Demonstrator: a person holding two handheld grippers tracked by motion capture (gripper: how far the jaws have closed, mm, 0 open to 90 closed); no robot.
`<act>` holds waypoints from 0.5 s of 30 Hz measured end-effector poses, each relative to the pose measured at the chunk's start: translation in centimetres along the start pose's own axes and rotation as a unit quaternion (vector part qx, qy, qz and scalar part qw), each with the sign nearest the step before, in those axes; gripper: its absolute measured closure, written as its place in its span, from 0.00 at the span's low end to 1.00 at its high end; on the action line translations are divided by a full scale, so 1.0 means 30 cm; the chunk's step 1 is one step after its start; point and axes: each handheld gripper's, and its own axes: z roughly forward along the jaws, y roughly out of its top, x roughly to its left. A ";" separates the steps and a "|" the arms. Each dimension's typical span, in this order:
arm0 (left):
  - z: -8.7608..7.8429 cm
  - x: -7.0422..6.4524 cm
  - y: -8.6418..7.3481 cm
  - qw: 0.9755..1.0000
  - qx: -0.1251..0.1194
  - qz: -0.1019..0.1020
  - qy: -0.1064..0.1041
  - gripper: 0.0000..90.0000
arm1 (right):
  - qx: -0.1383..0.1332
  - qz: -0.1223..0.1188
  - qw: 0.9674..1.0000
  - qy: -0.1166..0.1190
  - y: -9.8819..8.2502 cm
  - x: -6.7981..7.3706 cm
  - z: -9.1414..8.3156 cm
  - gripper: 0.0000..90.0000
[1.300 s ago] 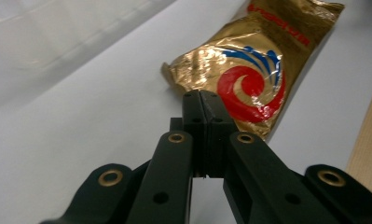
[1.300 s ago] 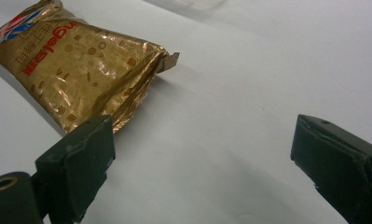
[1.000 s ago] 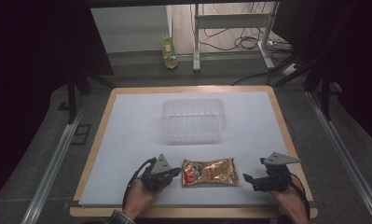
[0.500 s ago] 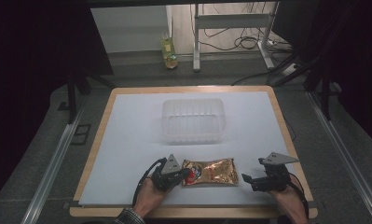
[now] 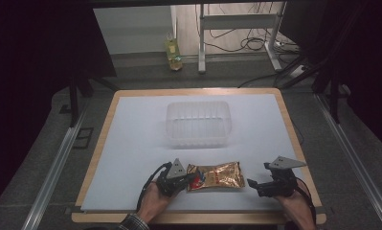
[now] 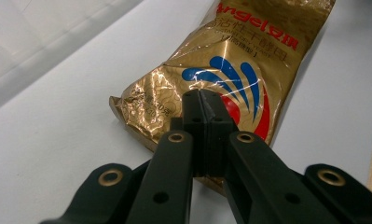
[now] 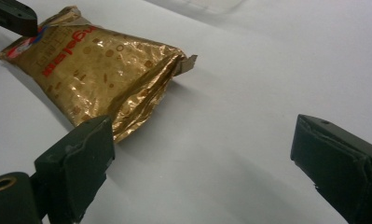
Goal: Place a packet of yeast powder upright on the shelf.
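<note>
Gold snack bag [image 5: 215, 176] lies flat near the front of the white table [image 5: 131, 143], its long side running left to right. Left gripper [image 5: 191, 180] has slid right since a second ago and now pinches the bag's left end tight. Right gripper [image 5: 250, 183] waits wide open, apart from the bag.

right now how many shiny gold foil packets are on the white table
1. The shiny gold foil packet lies near the front edge of the white table, between the left gripper and right gripper.
</note>
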 end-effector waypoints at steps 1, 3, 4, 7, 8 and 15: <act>0.000 0.002 -0.001 1.000 0.003 0.002 0.000 0.99 | 0.000 0.001 1.000 0.003 0.001 0.002 0.001 0.07; 0.001 0.006 -0.005 1.000 0.008 0.000 0.003 0.99 | 0.000 0.001 1.000 0.007 0.002 0.006 0.003 0.07; 0.003 0.008 -0.008 1.000 0.016 0.001 0.009 0.99 | 0.002 0.000 1.000 0.008 0.002 0.007 0.003 0.07; 0.012 0.013 -0.018 1.000 0.027 0.000 0.016 0.99 | 0.001 0.002 1.000 0.012 0.005 0.013 0.006 0.07; 0.013 0.014 -0.017 0.999 0.029 0.001 0.015 0.99 | 0.001 0.001 1.000 0.013 0.006 0.014 0.007 0.07; 0.022 0.005 -0.020 0.999 0.038 0.006 0.022 0.99 | 0.000 0.009 1.000 0.022 0.010 0.015 0.007 0.07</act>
